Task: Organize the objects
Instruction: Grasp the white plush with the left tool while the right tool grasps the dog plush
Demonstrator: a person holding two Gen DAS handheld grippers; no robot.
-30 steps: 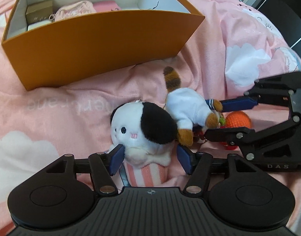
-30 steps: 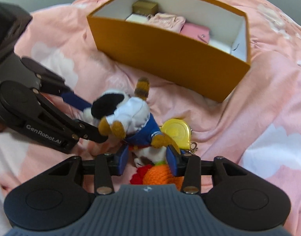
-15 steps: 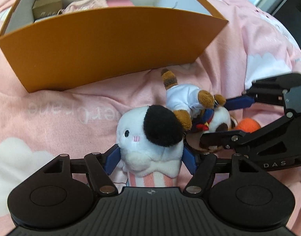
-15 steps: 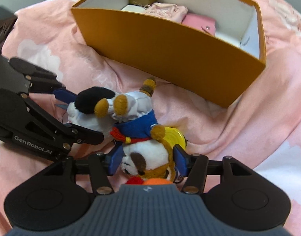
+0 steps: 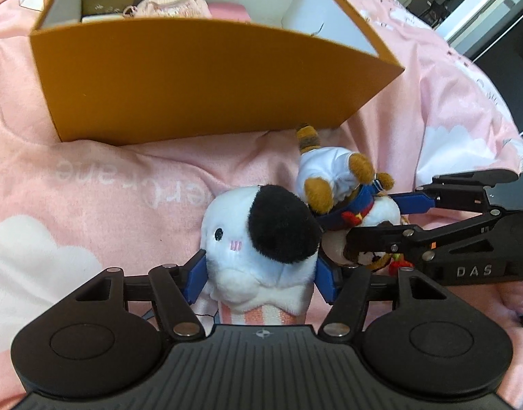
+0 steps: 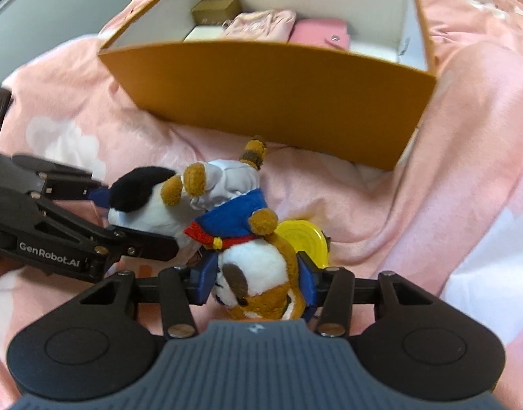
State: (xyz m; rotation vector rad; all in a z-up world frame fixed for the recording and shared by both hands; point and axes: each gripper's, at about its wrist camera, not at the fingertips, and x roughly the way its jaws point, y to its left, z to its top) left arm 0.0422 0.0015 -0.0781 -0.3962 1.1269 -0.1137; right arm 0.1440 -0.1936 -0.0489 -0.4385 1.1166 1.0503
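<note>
A white plush with a black patch (image 5: 247, 239) lies on the pink bedding, its striped base toward me. My left gripper (image 5: 261, 273) is closing on its sides, and both blue pads touch the fur. Right beside it lies a brown-and-white cat plush in a sailor suit (image 6: 234, 205), feet up and tail toward the box. My right gripper (image 6: 256, 280) is closing on its head, which fills the gap between the pads. The right gripper (image 5: 374, 222) also shows from the side in the left wrist view. The open orange box (image 5: 193, 78) stands just behind both toys.
Inside the box (image 6: 278, 89) sit a small gold box (image 6: 217, 10), a pale pink garment (image 6: 261, 24) and a pink pouch (image 6: 319, 30); its right end is bare. A yellow tape measure (image 6: 306, 239) lies behind the cat's head. Cloud-print bedding (image 5: 90, 177) surrounds everything.
Both grippers pushed forward over their toys: the left now straddles the white plush, the right moved from the cat's body to its head. The orange knitted item has dropped out of sight.
</note>
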